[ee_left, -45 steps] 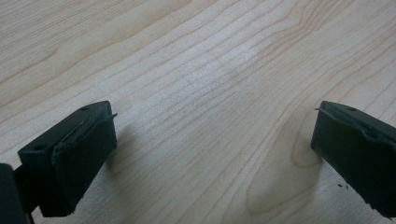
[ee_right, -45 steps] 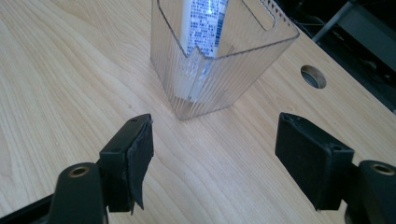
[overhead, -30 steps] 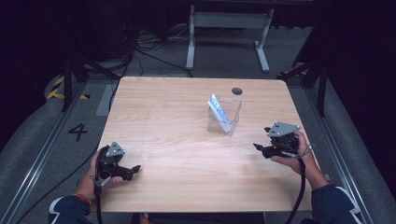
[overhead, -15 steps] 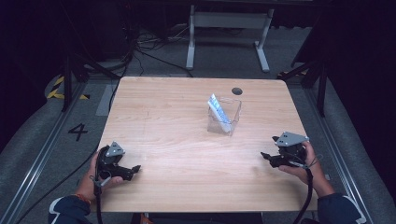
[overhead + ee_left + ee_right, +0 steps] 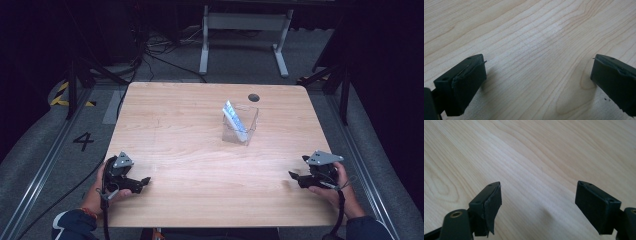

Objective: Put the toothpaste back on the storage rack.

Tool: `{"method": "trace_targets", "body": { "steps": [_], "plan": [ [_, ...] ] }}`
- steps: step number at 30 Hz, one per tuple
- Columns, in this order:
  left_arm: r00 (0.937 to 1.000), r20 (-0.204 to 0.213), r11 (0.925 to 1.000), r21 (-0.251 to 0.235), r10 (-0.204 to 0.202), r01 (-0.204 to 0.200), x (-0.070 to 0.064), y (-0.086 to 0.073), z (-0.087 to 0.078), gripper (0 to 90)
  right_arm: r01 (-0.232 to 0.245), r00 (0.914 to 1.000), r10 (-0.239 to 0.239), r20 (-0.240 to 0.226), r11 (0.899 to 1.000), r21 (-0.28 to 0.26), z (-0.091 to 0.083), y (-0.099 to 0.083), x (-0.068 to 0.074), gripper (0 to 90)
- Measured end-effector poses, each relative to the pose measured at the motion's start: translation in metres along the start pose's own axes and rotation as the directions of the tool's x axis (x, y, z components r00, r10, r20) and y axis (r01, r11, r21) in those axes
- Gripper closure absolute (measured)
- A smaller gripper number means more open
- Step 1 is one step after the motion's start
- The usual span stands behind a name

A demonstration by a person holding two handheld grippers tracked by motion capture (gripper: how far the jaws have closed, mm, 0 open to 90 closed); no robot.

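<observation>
The left claw [image 5: 141,183] rested released near the tabletop's [image 5: 190,130] near-left corner; the right claw [image 5: 295,177] lay equally spread by the near-right edge. A clear box [image 5: 240,125] holding a blue-white packet [image 5: 234,115] stood well apart, with bare wood between.

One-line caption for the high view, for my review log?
Two open handheld grippers, left gripper and right gripper, rest at the near table corners; a clear box holding a packet stands mid-table.
</observation>
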State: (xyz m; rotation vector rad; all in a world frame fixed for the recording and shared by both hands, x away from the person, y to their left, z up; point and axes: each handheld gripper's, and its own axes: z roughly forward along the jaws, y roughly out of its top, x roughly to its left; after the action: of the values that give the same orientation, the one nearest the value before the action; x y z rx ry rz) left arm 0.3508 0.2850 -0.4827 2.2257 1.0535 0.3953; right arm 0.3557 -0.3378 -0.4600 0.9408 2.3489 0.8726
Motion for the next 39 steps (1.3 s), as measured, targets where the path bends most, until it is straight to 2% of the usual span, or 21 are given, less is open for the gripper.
{"method": "trace_targets", "body": {
  "steps": [8,16,17,25,27,33,39],
  "plan": [
    [1.0,0.0,1.0,0.0,0.0,0.0,0.0,0.0,0.0,0.6,-0.112,0.9936,0.112,0.007,0.994,-0.017,-0.009,-0.032,-0.006,19.3],
    [1.0,-0.005,1.0,-0.001,0.004,-0.004,0.0,0.0,0.0,0.6,-0.22,0.9754,0.22,-0.001,0.975,-0.035,-0.014,-0.053,-0.009,16.7],
    [1.0,-0.006,1.0,-0.001,0.004,-0.004,0.0,0.0,0.0,0.6,-0.224,0.9746,0.224,0.007,0.974,-0.033,-0.014,-0.054,-0.009,16.2],
    [1.0,-0.006,1.0,-0.001,0.004,-0.004,0.0,0.0,0.0,0.6,-0.241,0.9706,0.24,-0.014,0.97,-0.025,-0.014,-0.055,-0.011,16.2],
    [0.9999,-0.008,1.0,-0.005,-0.007,0.007,-0.001,0.0,0.001,0.6,-0.24,0.9708,0.24,-0.012,0.971,-0.025,-0.014,-0.055,-0.011,16.0],
    [0.9999,-0.017,1.0,-0.006,0.003,-0.003,0.0,0.0,0.001,0.6,-0.256,0.9666,0.256,-0.001,0.966,-0.024,-0.013,-0.054,-0.01,15.0],
    [0.9998,-0.018,0.9999,-0.008,-0.009,0.009,-0.001,0.001,0.001,0.4,-0.263,0.9649,0.263,0.005,0.965,-0.024,-0.013,-0.054,-0.01,14.5]
  ]
}}
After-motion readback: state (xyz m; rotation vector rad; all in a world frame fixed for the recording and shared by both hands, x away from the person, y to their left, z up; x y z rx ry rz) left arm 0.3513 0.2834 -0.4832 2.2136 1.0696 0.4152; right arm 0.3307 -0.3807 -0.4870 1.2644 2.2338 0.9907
